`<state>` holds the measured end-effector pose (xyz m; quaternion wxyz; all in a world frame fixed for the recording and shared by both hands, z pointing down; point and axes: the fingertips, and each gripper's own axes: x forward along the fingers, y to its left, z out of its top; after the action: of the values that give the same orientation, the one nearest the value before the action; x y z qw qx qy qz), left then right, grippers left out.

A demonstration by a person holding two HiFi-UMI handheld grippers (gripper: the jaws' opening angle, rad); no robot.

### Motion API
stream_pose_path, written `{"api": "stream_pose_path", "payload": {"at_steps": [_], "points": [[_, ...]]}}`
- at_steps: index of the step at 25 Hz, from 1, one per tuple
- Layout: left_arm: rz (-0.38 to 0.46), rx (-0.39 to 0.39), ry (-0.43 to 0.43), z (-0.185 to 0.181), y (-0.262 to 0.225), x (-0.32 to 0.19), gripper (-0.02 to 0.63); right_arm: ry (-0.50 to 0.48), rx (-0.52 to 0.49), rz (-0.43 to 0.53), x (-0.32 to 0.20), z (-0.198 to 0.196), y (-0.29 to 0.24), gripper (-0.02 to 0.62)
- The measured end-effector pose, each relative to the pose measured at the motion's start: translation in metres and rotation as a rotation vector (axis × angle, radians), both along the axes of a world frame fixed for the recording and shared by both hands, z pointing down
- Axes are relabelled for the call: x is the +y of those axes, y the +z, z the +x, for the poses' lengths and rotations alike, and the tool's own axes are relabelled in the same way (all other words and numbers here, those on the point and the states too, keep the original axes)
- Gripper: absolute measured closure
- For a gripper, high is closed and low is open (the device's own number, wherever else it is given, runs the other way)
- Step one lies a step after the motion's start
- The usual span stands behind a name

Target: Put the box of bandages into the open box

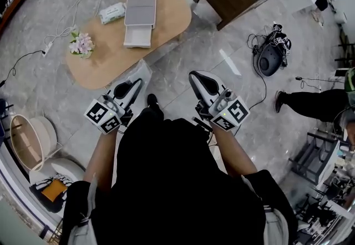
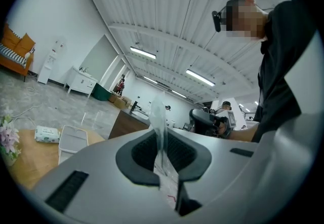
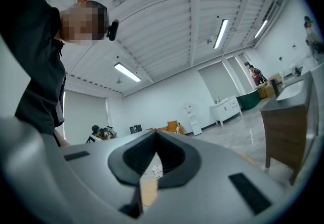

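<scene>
Left gripper (image 1: 132, 87): held at the person's waist height above the grey marble-look floor (image 1: 222, 55), short of the oval light-wood tabletop (image 1: 169, 16). Its own view shows the jaws drawn almost fully together on a thin clear plastic film (image 2: 160, 116). The film stands up between the pads and carries a trace of red print low down. What the film belongs to cannot be determined.

Right gripper (image 1: 198, 78): held level with the left one, also over the floor. Its own view shows the jaws nearly closed, leaving only a narrow slit with nothing in it. Through the slit a strip of tabletop and the small bunch of pink and white flowers (image 1: 82, 44) are visible.

Box of bandages (image 1: 112, 13): a small white box with pale-green print. It lies flat on the far part of the tabletop, just beside the left edge of the open box. It is well apart from both grippers and ahead of the left one. Neither gripper touches it. In the left gripper view it sits low at the left (image 2: 47, 134).

Open box (image 1: 138, 19): white, rectangular, lid folded back flat, standing on the tabletop beyond the left gripper. The bandage box is outside it.

The flowers lie near the tabletop's left edge, apart from both boxes.
</scene>
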<state>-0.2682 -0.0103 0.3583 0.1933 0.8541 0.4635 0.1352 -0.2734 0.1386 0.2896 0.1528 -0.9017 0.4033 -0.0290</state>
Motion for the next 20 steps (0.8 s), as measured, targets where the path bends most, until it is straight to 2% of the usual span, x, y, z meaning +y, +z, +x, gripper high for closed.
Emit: {"api": "stream_pose_path", "payload": {"at_steps": [6, 10, 13, 15, 20], "points": [[0.008, -0.006, 0.015, 0.042, 0.012, 0.005, 0.571, -0.007, 0.005, -0.022, -0.001, 0.038, 0.0, 0.584], [0.008, -0.026, -0.045, 0.067, 0.013, 0.006, 0.571, -0.075, 0.004, -0.06, 0.002, 0.058, 0.006, 0.584], [0.042, -0.033, -0.075, 0.08, 0.018, 0.012, 0.571, -0.137, 0.015, -0.083, 0.005, 0.082, 0.014, 0.584], [0.055, -0.036, -0.126, 0.093, 0.019, 0.014, 0.571, -0.191, 0.029, -0.089, 0.007, 0.102, 0.016, 0.584], [0.022, -0.059, -0.279, 0.135, 0.012, 0.031, 0.571, -0.326, 0.098, -0.101, 0.027, 0.161, 0.008, 0.584]]}}
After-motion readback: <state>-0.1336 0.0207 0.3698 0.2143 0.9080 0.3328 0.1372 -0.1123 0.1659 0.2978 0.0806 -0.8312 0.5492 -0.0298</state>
